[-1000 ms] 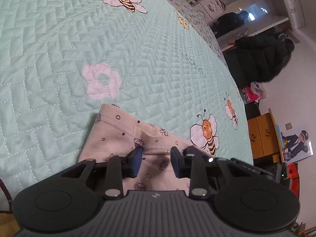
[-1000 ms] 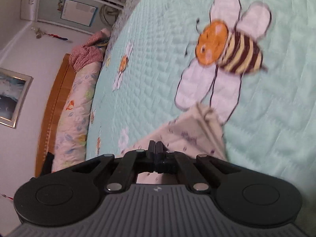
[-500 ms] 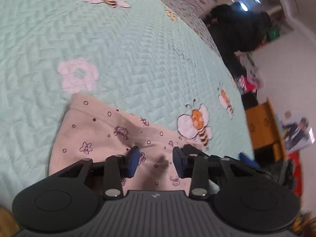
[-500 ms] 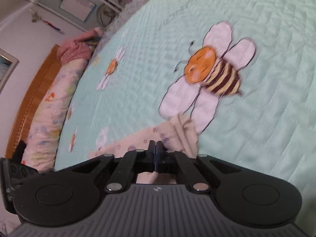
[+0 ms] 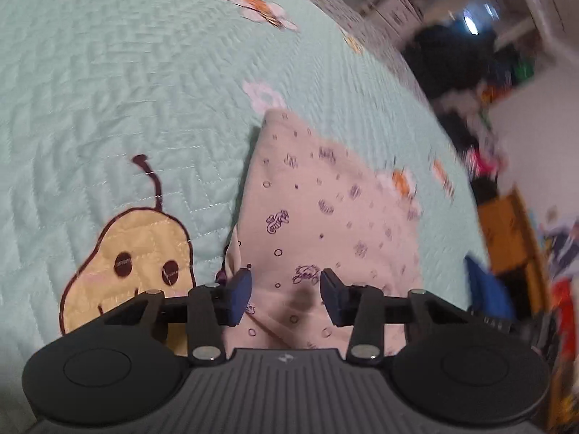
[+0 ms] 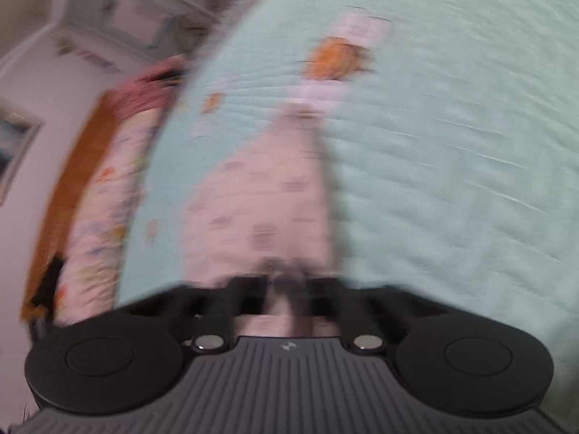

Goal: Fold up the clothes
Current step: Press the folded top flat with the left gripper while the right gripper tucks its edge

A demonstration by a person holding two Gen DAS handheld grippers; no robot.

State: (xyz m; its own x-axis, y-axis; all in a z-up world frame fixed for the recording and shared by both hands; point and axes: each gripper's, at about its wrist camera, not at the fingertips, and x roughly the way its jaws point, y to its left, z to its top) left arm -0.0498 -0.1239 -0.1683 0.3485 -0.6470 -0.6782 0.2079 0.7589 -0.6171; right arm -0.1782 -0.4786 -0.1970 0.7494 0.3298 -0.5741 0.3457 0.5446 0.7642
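Left gripper (image 5: 286,294) sits at the bottom centre of its own view with its blue pads (image 5: 239,296) apart and the jaws opening; the pink printed garment (image 5: 318,217) lies under the gap, and neither pad presses on it. That garment spreads from the lower centre of the frame up towards the middle, narrowing to a corner just below a pale flower patch (image 5: 264,96). It rests on the mint quilted bedspread (image 5: 108,72). To its left, in the lower left of the frame, is a yellow pear patch (image 5: 134,253) with a face and a dark stem. Bee patches (image 5: 264,9) dot the upper part of the quilt. At the right edge stand an orange cabinet (image 5: 506,231) and blurred dark clutter.

Right gripper (image 6: 286,285) shows at the bottom centre of its heavily smeared view; its jaws are nearly together, with pink cloth (image 6: 267,199) running down between them, so it appears to pinch the garment. The cloth stretches up the middle of the frame towards an orange bee patch (image 6: 336,58). A wooden headboard (image 6: 68,181) and floral pillow (image 6: 105,209) line the left side.
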